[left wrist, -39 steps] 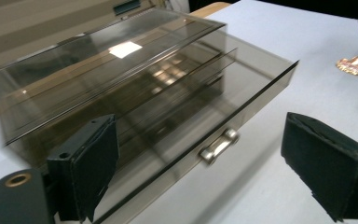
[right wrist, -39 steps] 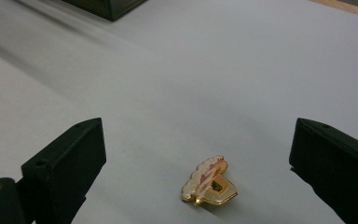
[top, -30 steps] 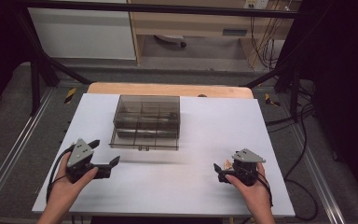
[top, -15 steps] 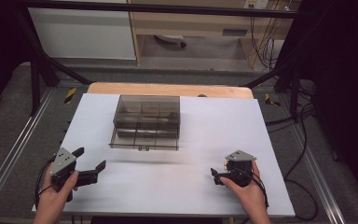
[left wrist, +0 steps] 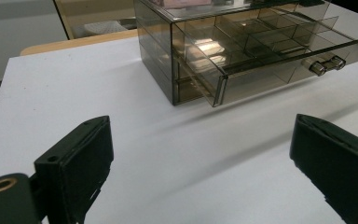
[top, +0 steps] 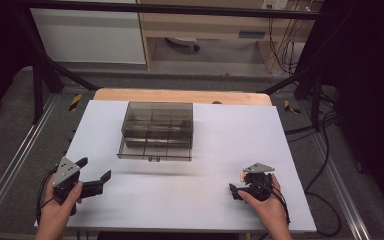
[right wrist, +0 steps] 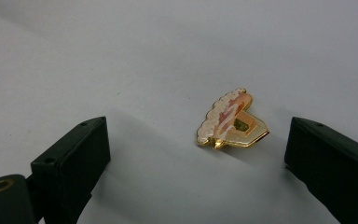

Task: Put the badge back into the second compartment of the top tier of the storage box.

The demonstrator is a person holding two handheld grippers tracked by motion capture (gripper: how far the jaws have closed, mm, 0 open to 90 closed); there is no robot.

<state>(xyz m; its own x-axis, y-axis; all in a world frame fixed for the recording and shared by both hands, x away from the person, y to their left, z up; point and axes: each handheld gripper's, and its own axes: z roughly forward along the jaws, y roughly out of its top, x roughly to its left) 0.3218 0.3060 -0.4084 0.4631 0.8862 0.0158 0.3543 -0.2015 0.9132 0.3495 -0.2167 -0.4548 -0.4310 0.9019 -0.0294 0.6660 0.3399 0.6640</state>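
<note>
The right tongs were held wide open near the counter's front right corner, gripping nothing; a gold-rimmed enamel pin lay flat on the counter between the jaws, untouched. The left tongs were likewise wide open and empty near the front left corner, facing a smoked-plastic drawer box with one drawer pulled out.
</note>
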